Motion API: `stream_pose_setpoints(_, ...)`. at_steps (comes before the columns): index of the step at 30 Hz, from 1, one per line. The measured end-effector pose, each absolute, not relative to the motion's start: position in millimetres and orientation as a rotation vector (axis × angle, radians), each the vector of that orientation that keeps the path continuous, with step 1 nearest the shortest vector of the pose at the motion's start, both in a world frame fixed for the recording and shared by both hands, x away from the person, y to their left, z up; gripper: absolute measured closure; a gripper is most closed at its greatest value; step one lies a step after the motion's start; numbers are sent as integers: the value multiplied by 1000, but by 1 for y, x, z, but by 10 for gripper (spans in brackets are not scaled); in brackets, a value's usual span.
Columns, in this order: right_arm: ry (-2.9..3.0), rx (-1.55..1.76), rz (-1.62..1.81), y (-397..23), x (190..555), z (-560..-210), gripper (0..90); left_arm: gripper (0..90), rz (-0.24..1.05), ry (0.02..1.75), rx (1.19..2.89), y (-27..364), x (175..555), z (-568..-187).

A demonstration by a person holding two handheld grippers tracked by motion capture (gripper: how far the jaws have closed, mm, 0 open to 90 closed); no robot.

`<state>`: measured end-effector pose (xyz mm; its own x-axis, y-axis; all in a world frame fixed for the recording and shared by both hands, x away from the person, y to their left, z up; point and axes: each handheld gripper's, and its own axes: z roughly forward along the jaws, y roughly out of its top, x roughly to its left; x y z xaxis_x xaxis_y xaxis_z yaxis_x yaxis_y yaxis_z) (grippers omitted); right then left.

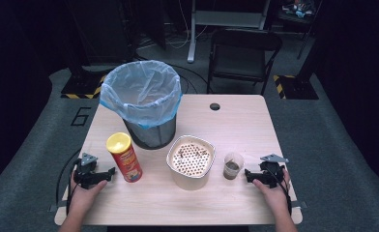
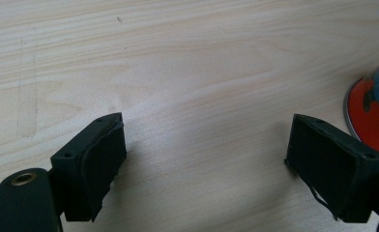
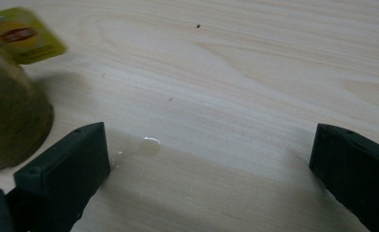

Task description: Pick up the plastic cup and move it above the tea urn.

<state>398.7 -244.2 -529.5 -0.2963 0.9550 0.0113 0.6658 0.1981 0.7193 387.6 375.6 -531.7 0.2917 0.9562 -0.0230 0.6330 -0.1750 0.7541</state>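
I see my left gripper (image 1: 111, 171) resting low on the bench (image 1: 236, 125), near the front left corner. My left hand (image 1: 83, 193) holds it from behind. Its jaws are wide apart and there is just bare wood between them. A red chip can (image 1: 124, 157) with a yellow lid stands upright just beside the jaw tips. In the left gripper view, the red bottom edge of the chip can (image 2: 371, 108) sits right next to 1 jaw, but I cannot tell if they touch.

My right gripper (image 1: 248, 175) rests on the bench near the front right corner, held by my right hand (image 1: 274, 191). Its jaws are wide apart too, with nothing between them. A small clear cup (image 1: 233, 166) with brown stuff in it stands just beside the jaw tips. In the right gripper view, the cup (image 3: 11, 123) is close to 1 jaw, and a yellow tea tag (image 3: 25, 36) lies on the wood past it. A little wet drop (image 3: 150, 146) sits on the wood between the jaws.

In the middle of the bench stands a white tub (image 1: 190, 162) with a dotted inside, between the chip can and the cup. Behind it is a dark bin (image 1: 144, 104) with a blue bag in it. A black chair (image 1: 243, 58) stands on the floor past the bench.
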Motion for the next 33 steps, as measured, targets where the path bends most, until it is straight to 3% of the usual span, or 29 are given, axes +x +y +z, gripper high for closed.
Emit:
stream_pose_setpoints(13, 2086, 1456, 893, -246, 396, -529, 6, 133, 610, 1416, 1898, 375, 387, -532)
stream_pose_setpoints(19, 2094, 1439, 909, -248, 394, -529, 58, 133, 609, 1418, 1901, 375, 387, -532)
stream_pose_setpoints(20, 2099, 1438, 913, -248, 392, -527, 142, 133, 611, 1416, 1896, 375, 387, -532)
stream_pose_setpoints(21, 2099, 1438, 913, -248, 392, -527, 142, 133, 611, 1416, 1897, 375, 387, -532)
stream_pose_setpoints(24, 2110, 1444, 915, -250, 390, -522, 285, 133, 613, 1416, 1894, 375, 387, -532)
stream_pose_setpoints(33, 2180, 1414, 968, -243, 372, -491, 217, 133, 614, 1412, 1900, 375, 387, -532)
